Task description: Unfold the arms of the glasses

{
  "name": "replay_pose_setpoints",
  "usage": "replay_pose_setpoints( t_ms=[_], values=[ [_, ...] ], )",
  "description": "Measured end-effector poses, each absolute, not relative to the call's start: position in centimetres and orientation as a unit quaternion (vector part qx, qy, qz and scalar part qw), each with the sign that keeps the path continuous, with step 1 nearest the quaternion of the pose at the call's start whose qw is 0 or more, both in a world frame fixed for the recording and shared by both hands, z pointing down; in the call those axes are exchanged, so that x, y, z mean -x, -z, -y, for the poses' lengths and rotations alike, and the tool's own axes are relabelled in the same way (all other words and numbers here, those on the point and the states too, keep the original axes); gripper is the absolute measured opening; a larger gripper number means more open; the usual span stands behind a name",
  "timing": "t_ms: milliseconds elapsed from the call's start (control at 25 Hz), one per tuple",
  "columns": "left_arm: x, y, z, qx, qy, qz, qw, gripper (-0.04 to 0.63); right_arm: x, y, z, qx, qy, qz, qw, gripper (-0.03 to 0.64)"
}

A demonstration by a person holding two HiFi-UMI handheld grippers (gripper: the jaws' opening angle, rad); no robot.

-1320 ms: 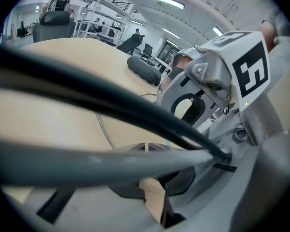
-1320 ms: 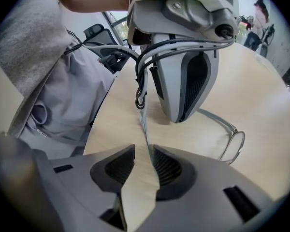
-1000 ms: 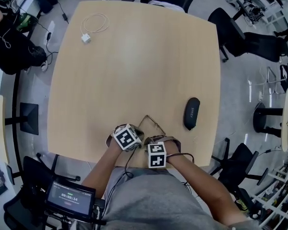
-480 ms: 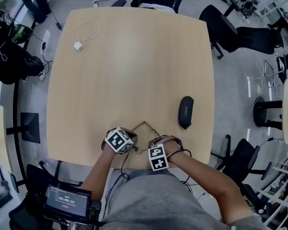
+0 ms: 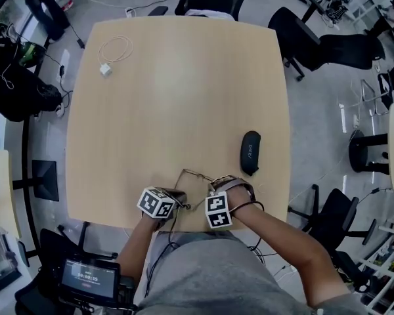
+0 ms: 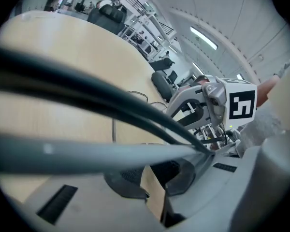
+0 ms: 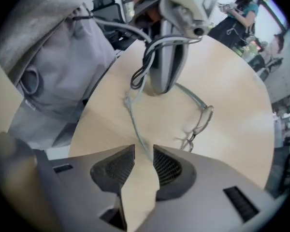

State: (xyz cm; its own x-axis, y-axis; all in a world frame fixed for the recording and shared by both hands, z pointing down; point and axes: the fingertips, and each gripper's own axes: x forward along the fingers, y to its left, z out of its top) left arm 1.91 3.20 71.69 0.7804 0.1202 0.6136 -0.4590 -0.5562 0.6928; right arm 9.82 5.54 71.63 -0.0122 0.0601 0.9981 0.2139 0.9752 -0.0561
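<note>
Right gripper view shows wire glasses (image 7: 201, 118) at the near edge of the pale wood table (image 7: 232, 76), one arm pinched in the narrow ribbed jaws of the right gripper (image 7: 144, 152), the other held by the left gripper (image 7: 160, 90), whose view dark cables (image 6: 92, 98) smear.

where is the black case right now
In the head view, the black case lies near the right edge of the table, just right of the glasses.
</note>
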Motion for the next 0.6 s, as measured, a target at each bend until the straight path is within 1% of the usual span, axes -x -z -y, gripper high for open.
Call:
replay_pose_setpoints(
  t_ms=[120,240,400,600],
  values=[
    [-1.9,-71.3,-3.6,-0.812,-0.280,0.145,0.491,0.008,-7.4,-69.8,-7.3,0.077,0.004,0.757,0.649,0.121],
    [-1.8,-71.4,-3.6,-0.801,-0.257,0.166,0.515,0.008,-5.0,-70.1,-10.1,0.101,-0.013,0.780,0.617,0.123],
    [-1.6,-71.6,-3.4,-0.792,-0.244,0.173,0.532,0.008,-3.4,-71.7,-11.4,0.100,-0.011,0.791,0.603,0.123],
    [-1.4,-70.9,-3.7,-0.788,-0.217,0.155,0.556,0.009,-5.0,-72.3,-12.5,0.117,0.013,0.780,0.614,0.117]
  ],
)
